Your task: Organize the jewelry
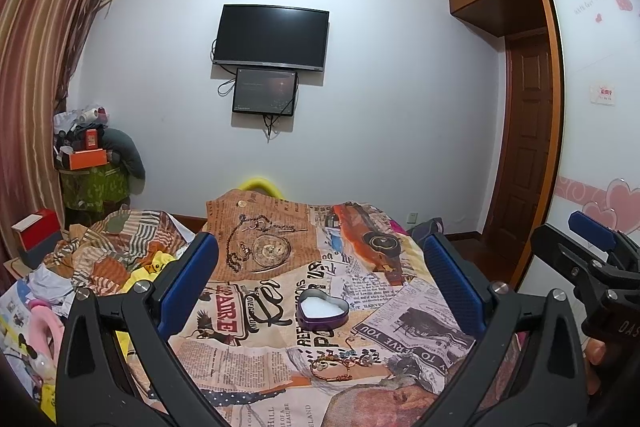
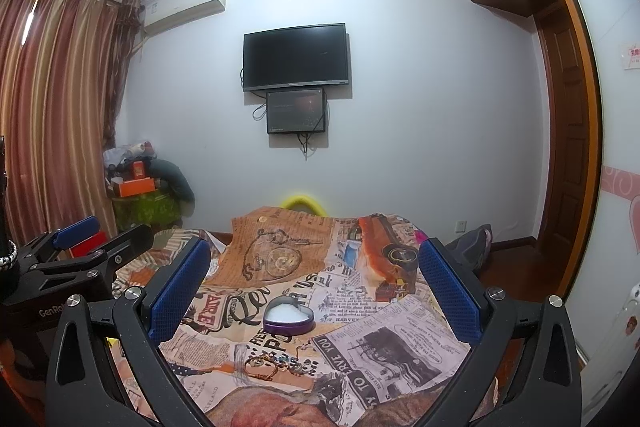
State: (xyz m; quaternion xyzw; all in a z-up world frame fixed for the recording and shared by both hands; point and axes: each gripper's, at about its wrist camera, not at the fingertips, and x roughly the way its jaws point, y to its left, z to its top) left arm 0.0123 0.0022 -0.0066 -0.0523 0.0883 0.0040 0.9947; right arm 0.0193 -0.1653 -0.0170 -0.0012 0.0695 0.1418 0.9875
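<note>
A purple heart-shaped tin [image 1: 322,309] with a white lining stands open on a newspaper-print cloth [image 1: 240,351]. Just in front of it lies a small tangle of jewelry [image 1: 340,361], a thin chain with beads and copper-coloured loops. My left gripper [image 1: 320,243] hovers over the cloth, open and empty, with the tin between its blue pads [image 1: 192,279]. The right wrist view shows the same tin [image 2: 288,317] and jewelry [image 2: 272,363] below my right gripper [image 2: 316,247], which is also open and holds nothing. The two grippers are side by side, each at the edge of the other's view.
Rumpled bedding and toys [image 1: 100,267] pile up left of the cloth, near a red box [image 1: 38,233]. A yellow ring [image 1: 260,185] peeks over the cloth's far edge. A television [image 1: 272,39] hangs on the far wall, with curtains [image 2: 52,107] left and a wooden wardrobe [image 1: 532,147] right.
</note>
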